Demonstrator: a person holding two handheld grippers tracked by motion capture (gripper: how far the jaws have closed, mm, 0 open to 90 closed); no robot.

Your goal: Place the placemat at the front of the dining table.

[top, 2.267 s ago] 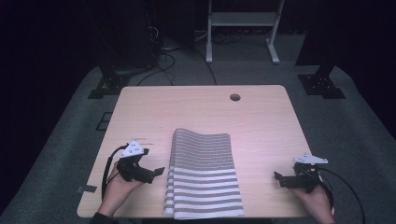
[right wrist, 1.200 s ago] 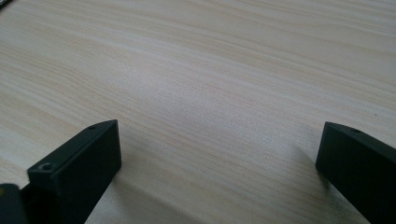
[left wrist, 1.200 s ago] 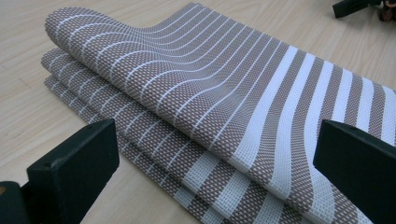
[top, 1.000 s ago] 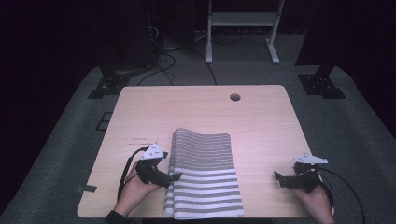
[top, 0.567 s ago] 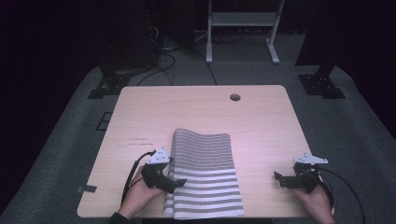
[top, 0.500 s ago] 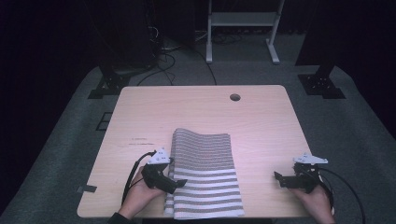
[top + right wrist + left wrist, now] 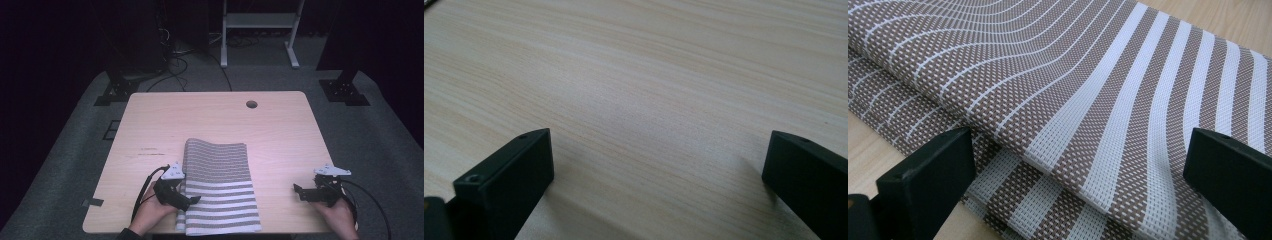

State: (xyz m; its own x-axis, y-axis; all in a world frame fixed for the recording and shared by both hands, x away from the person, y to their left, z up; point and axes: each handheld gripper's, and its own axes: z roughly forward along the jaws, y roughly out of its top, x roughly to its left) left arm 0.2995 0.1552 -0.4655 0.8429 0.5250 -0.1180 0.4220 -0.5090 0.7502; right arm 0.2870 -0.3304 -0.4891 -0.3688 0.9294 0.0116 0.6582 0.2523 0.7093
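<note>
A folded brown-and-white striped cloth (image 7: 217,185) lies on the wooden table (image 7: 215,125), near its front edge. My left gripper (image 7: 192,201) is open at the cloth's left edge, its jaws reaching over the fold. In the left gripper view the cloth (image 7: 1088,100) shows several stacked layers, and my left gripper (image 7: 1078,165) straddles their edge with jaws wide apart. My right gripper (image 7: 298,191) rests open on bare table at the front right, well apart from the cloth. In the right gripper view, my right gripper (image 7: 656,165) has only wood grain between its jaws.
A round cable hole (image 7: 251,104) sits near the table's far edge. Black stands (image 7: 345,85) and cables (image 7: 175,60) are on the grey carpet beyond the table. Bare wood lies to the left of the cloth, to its right and beyond it.
My left gripper has moved rightward from the bare table up to the cloth's left edge. The right gripper and the cloth have stayed in place.
</note>
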